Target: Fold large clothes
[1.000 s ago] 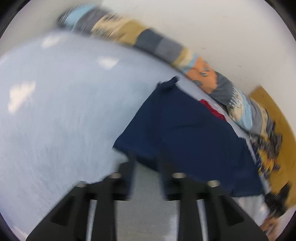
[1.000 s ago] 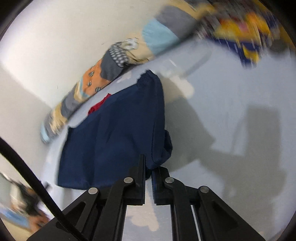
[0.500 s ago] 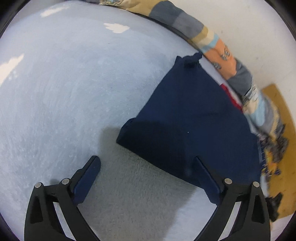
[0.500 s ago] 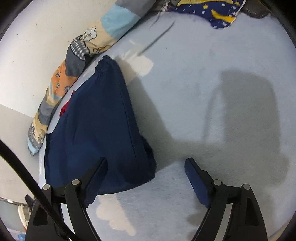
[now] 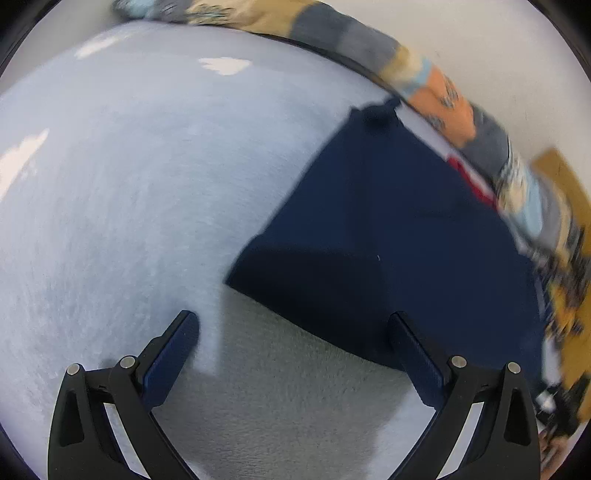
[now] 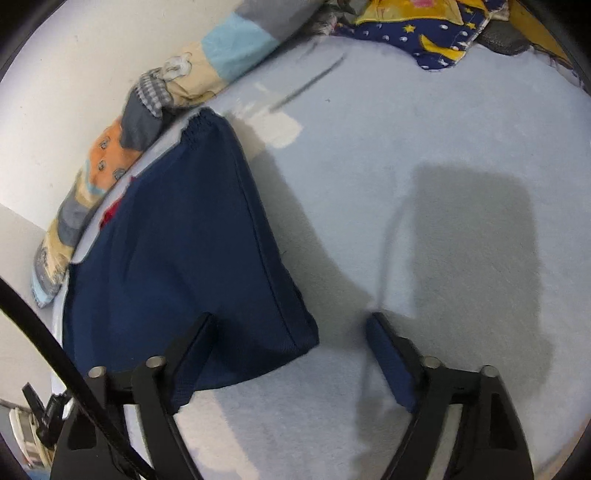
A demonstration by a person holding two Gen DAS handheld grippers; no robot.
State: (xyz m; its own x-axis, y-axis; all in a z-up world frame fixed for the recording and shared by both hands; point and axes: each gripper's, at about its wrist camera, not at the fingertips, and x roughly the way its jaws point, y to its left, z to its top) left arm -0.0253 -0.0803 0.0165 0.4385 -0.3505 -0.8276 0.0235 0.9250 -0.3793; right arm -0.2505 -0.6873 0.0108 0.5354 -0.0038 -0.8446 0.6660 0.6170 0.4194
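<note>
Where pale blue carpet (image 6: 424, 155) meets white wall (image 6: 74, 55), patchwork bolster (image 6: 155, 96) lies.

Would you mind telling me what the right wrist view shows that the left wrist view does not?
Only the right wrist view shows the star-and-moon quilt at the top, a black cable and the open right gripper. Only the left wrist view shows the open left gripper and a tan panel by the wall. Both show the folded navy garment on the pale blue bed cover, its red patch and the patchwork bolster.
</note>
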